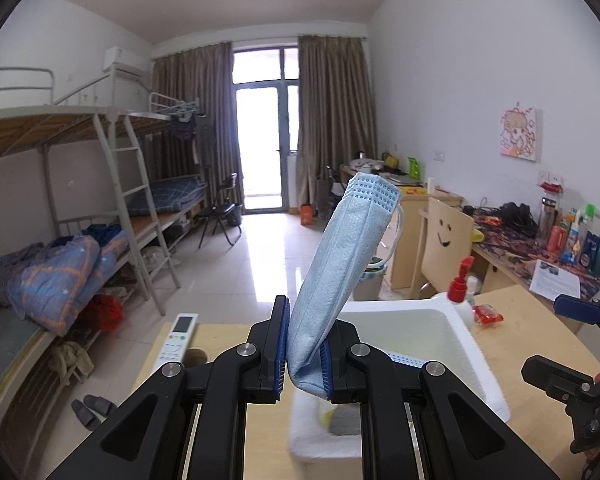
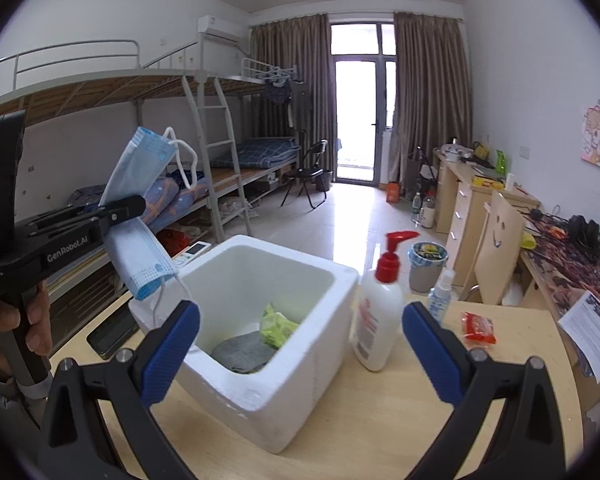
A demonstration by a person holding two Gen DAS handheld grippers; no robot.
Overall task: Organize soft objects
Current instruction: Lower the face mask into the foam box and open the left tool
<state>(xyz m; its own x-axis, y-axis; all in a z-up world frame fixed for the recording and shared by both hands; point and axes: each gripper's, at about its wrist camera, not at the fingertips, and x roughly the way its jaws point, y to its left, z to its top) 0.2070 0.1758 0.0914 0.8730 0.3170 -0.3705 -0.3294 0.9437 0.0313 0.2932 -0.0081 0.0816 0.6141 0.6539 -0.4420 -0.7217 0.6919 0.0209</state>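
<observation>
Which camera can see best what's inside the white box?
The right wrist view: it looks down into the white foam box, showing a grey cloth and a green packet. The left wrist view shows mostly walls; the left gripper and blue mask block its bottom.

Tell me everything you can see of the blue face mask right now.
The face mask is pale blue, pleated non-woven fabric with white elastic ear loops and dotted end seams. It is folded and pinched mid-length in the shut jaws of the left gripper, one end sticking up, the other drooping with a loop dangling, near the white foam box's left rim.
</observation>
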